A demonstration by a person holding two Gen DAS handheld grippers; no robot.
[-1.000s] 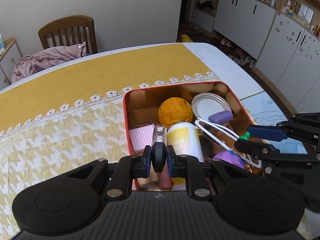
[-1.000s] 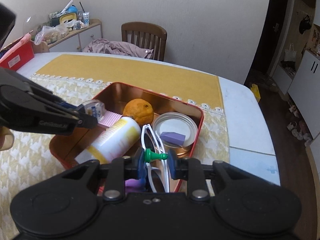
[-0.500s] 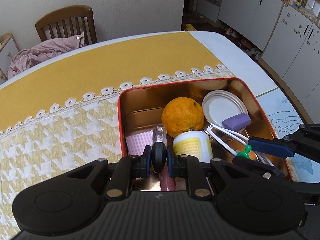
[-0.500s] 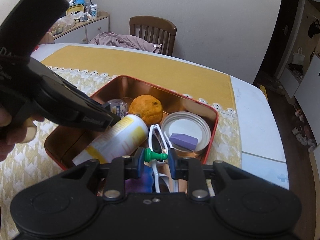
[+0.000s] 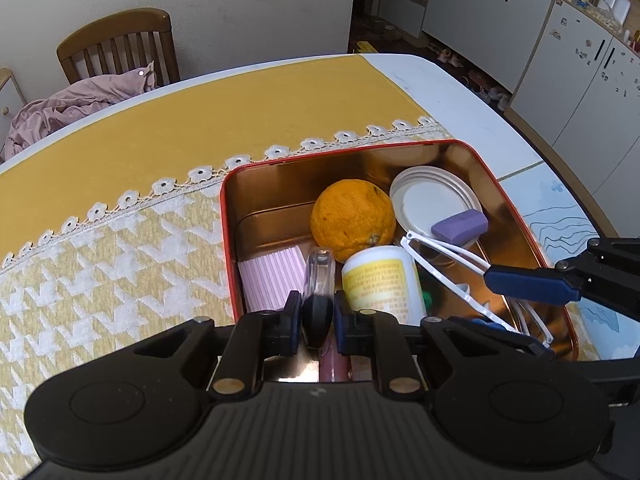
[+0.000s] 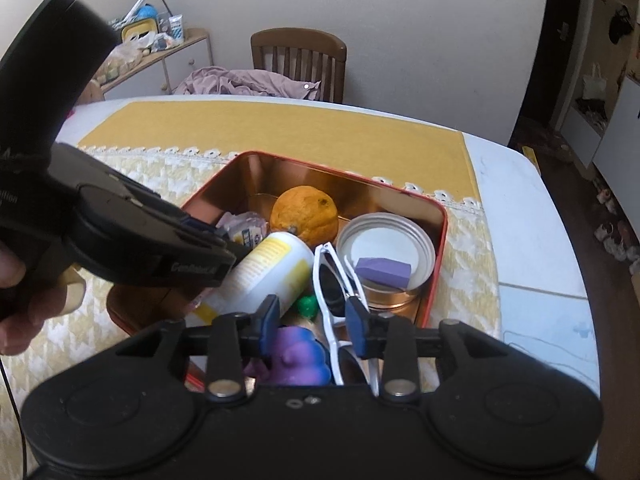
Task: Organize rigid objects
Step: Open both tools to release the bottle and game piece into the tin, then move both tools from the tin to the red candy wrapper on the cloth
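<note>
A red tin [image 5: 516,216] [image 6: 438,256] on the yellow tablecloth holds an orange [image 5: 352,220] [image 6: 304,216], a white bottle with a yellow label [image 5: 380,284] [image 6: 264,276], white sunglasses [image 5: 452,268] [image 6: 336,292], a metal lid [image 5: 432,196] with a purple block [image 5: 460,224], a pink ridged piece [image 5: 272,276], a purple toy [image 6: 296,356] and a green pin [image 6: 307,305]. My left gripper [image 5: 316,316] is shut on a small clear case with a black cap [image 5: 318,276], low over the tin. My right gripper [image 6: 312,320] is open over the tin's near end, empty.
A wooden chair with a pink cloth [image 5: 80,96] stands behind the table. A cluttered side cabinet [image 6: 160,48] is at the far left in the right wrist view. White cupboards [image 5: 560,40] line the right. The table's white edge [image 6: 540,240] lies to the right of the tin.
My right gripper has opened and let go of the green pin, which now lies in the tin. My left gripper has moved lower and further over the tin with the clear case.
</note>
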